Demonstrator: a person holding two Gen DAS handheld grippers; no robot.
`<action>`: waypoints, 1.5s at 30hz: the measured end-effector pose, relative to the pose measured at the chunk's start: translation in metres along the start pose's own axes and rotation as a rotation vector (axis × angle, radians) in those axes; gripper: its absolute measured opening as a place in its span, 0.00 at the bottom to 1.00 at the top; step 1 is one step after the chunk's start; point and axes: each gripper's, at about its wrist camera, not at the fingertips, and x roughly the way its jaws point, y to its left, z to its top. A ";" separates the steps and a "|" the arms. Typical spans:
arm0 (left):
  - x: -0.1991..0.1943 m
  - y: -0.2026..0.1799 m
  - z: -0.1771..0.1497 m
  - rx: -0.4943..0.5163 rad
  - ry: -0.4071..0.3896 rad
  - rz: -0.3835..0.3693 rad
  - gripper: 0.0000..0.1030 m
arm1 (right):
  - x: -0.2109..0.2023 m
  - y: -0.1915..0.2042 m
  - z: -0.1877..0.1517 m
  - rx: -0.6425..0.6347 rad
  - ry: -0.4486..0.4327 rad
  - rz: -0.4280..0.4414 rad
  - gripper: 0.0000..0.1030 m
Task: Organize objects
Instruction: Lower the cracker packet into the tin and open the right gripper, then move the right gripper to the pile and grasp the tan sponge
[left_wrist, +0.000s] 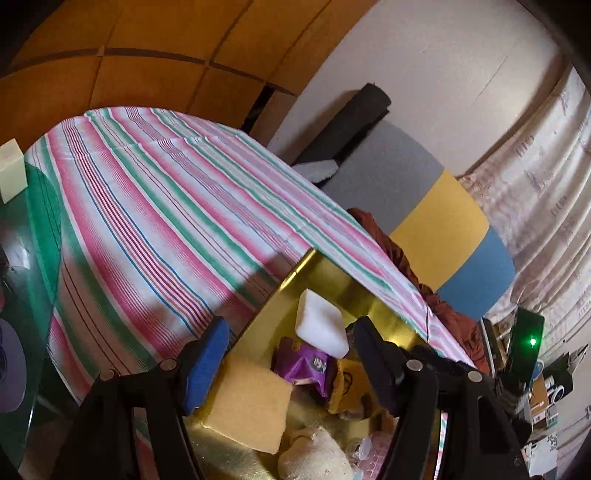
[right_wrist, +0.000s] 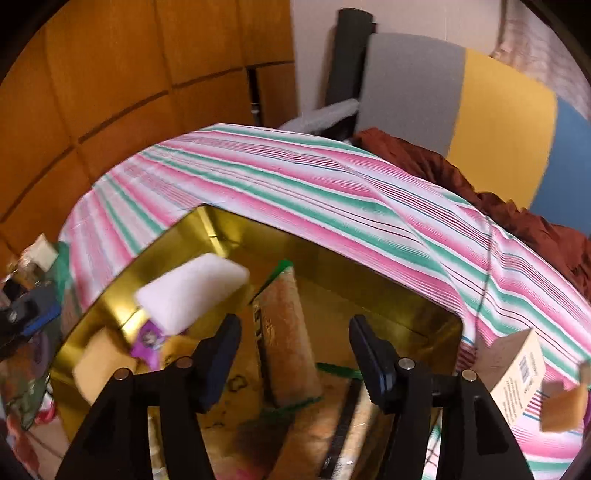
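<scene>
A gold box (left_wrist: 280, 291) (right_wrist: 177, 236) sits on a pink, green and white striped cloth (left_wrist: 166, 206) (right_wrist: 295, 184). It holds a white foam block (left_wrist: 321, 323) (right_wrist: 192, 295), a yellow sponge (left_wrist: 251, 398) (right_wrist: 99, 354), a purple packet (left_wrist: 303, 365) (right_wrist: 147, 341), a yellow packet (left_wrist: 351, 384), a beige cloth lump (left_wrist: 317, 454) and a tan packet with green trim (right_wrist: 288, 332). My left gripper (left_wrist: 291, 365) is open above the box's contents. My right gripper (right_wrist: 295, 358) is open above the tan packet.
A small printed carton (right_wrist: 517, 369) and a brown block (right_wrist: 565, 410) lie on the cloth right of the box. A green glass surface (left_wrist: 33, 258) with a pale box (left_wrist: 13, 173) is at left. A grey, yellow and blue panel (left_wrist: 443, 229) and a rust cloth (right_wrist: 517, 206) lie behind.
</scene>
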 end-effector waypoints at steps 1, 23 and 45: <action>-0.003 0.001 0.001 -0.004 -0.011 0.000 0.69 | 0.000 0.008 0.001 -0.038 0.009 0.016 0.38; -0.010 -0.004 0.000 -0.035 0.002 -0.025 0.69 | -0.021 0.030 -0.008 0.051 -0.049 0.133 0.36; -0.015 -0.131 -0.125 0.391 0.258 -0.290 0.69 | -0.130 -0.158 -0.187 0.476 -0.089 -0.161 0.60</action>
